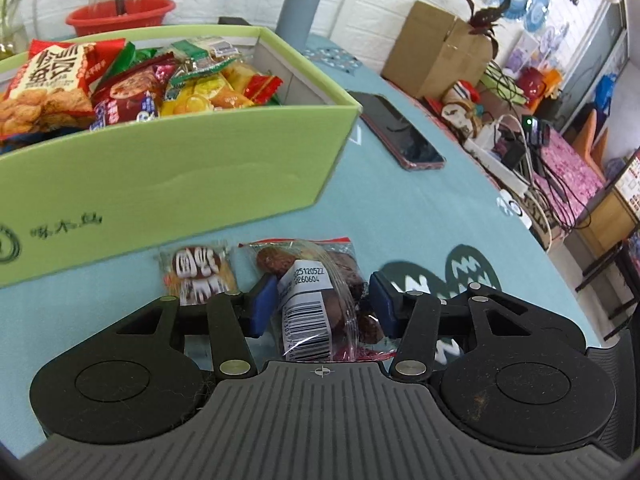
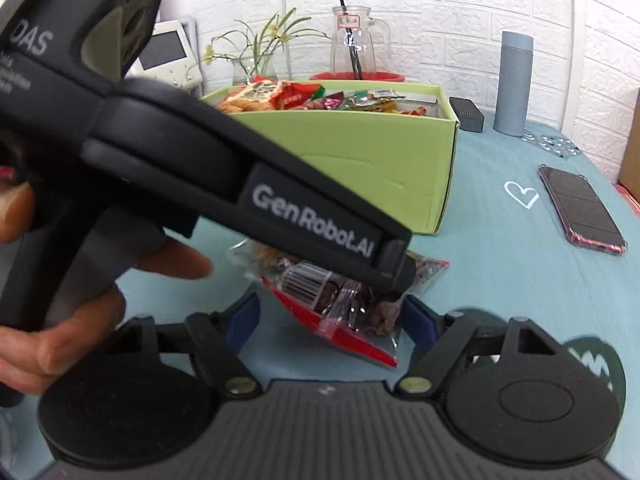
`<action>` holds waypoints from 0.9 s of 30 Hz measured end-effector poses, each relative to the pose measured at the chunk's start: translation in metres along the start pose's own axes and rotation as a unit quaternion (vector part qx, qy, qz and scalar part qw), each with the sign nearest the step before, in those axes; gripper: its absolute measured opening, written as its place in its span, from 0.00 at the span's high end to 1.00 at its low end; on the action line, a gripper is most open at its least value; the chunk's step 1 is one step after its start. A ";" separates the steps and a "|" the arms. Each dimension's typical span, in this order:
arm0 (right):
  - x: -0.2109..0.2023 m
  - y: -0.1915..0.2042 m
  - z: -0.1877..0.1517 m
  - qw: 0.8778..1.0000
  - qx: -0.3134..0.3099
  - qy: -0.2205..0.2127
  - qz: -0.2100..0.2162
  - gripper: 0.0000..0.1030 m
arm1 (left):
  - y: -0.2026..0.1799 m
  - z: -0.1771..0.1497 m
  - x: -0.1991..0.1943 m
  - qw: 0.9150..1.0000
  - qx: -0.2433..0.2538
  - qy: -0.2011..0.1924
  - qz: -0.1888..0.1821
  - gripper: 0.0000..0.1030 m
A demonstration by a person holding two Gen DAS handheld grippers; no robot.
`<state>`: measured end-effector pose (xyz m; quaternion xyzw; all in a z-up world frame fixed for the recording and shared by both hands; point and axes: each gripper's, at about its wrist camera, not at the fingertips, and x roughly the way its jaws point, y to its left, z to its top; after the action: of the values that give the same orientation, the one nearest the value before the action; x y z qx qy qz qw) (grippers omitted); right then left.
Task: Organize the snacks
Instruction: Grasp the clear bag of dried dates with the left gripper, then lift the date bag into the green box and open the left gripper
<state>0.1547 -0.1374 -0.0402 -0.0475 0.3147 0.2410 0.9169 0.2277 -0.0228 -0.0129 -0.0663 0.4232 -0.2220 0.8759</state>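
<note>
Though half hidden in the right view, date packet [image 1: 308,308] pinched in left claw [image 1: 324,302], right claw [image 2: 330,320] spread open.

The left hand-held gripper [image 2: 394,280] reads "GenRobot.AI" and "DAS"; the snack bag [image 1: 316,300] label shows "25120522", "260604" and a barcode.
</note>
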 end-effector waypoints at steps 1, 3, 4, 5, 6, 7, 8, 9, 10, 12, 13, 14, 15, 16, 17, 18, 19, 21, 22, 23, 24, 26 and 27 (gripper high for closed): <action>-0.006 0.003 -0.003 1.000 0.002 0.000 0.000 0.22 | -0.002 -0.005 -0.004 1.000 0.000 0.000 -0.002 0.69; -0.018 0.009 -0.012 1.000 0.007 -0.001 0.000 0.21 | -0.008 -0.017 -0.011 1.000 0.000 0.000 -0.004 0.69; -0.024 0.013 -0.016 1.000 0.010 -0.002 -0.001 0.21 | -0.010 -0.024 -0.015 1.000 0.001 -0.001 -0.006 0.69; -0.030 0.016 -0.021 1.000 0.014 -0.004 0.001 0.20 | -0.013 -0.030 -0.020 1.000 0.002 -0.002 -0.007 0.69; -0.036 0.019 -0.026 1.000 0.016 -0.005 0.002 0.20 | -0.015 -0.037 -0.024 1.000 0.003 -0.003 -0.008 0.68; -0.043 0.023 -0.031 1.000 0.017 -0.007 0.002 0.20 | -0.017 -0.044 -0.030 1.000 0.002 -0.004 -0.011 0.68; -0.049 0.027 -0.035 1.000 0.019 -0.009 0.003 0.19 | -0.019 -0.050 -0.034 1.000 -0.001 -0.004 -0.013 0.68; -0.055 0.030 -0.040 1.000 0.024 -0.011 0.003 0.19 | -0.020 -0.056 -0.038 1.000 -0.005 -0.005 -0.016 0.68; -0.060 0.032 -0.043 0.999 0.029 -0.013 0.005 0.18 | -0.022 -0.063 -0.042 1.000 -0.007 -0.006 -0.018 0.68; -0.068 0.037 -0.050 0.999 0.032 -0.017 0.007 0.17 | -0.026 -0.072 -0.048 1.000 -0.010 -0.009 -0.020 0.67; -0.071 0.039 -0.052 0.999 0.032 -0.017 0.006 0.17 | -0.028 -0.076 -0.050 1.000 -0.011 -0.009 -0.021 0.65; -0.072 0.040 -0.052 0.999 0.031 -0.018 0.004 0.17 | -0.029 -0.078 -0.051 1.000 -0.012 -0.009 -0.024 0.63; -0.072 0.040 -0.053 0.999 0.030 -0.018 0.002 0.16 | -0.029 -0.080 -0.052 1.000 -0.013 -0.008 -0.026 0.61; -0.072 0.041 -0.053 0.999 0.030 -0.018 0.001 0.15 | -0.029 -0.081 -0.053 1.000 -0.014 -0.008 -0.026 0.60; -0.070 0.041 -0.050 0.999 0.030 -0.016 0.000 0.15 | -0.029 -0.082 -0.054 1.000 -0.015 -0.009 -0.025 0.60; -0.069 0.042 -0.050 0.999 0.031 -0.015 -0.001 0.13 | -0.028 -0.084 -0.056 1.000 -0.016 -0.010 -0.025 0.57; -0.069 0.041 -0.050 0.999 0.031 -0.014 -0.004 0.11 | -0.028 -0.085 -0.058 0.999 -0.016 -0.012 -0.026 0.55; -0.070 0.039 -0.050 0.999 0.034 -0.017 -0.014 0.10 | -0.027 -0.089 -0.063 0.999 -0.013 -0.020 -0.026 0.49; -0.073 0.042 -0.052 0.999 0.038 -0.018 -0.016 0.10 | -0.026 -0.091 -0.066 0.999 -0.013 -0.024 -0.024 0.44; -0.070 0.039 -0.051 0.999 0.044 -0.016 -0.016 0.10 | -0.025 -0.092 -0.068 0.999 -0.014 -0.029 -0.023 0.43; -0.069 0.036 -0.050 0.998 0.051 -0.014 -0.015 0.10 | -0.023 -0.093 -0.070 0.999 -0.016 -0.032 -0.022 0.42; -0.067 0.031 -0.049 0.997 0.070 -0.014 -0.014 0.10 | -0.018 -0.093 -0.071 0.999 -0.023 -0.033 -0.022 0.42; -0.068 0.028 -0.049 0.997 0.076 -0.016 -0.011 0.10 | -0.016 -0.093 -0.071 0.999 -0.025 -0.033 -0.024 0.42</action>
<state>0.0677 -0.1519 -0.0365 0.0231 0.3168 0.2069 0.9254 0.1120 0.0014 -0.0160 -0.1060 0.3974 -0.2302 0.8820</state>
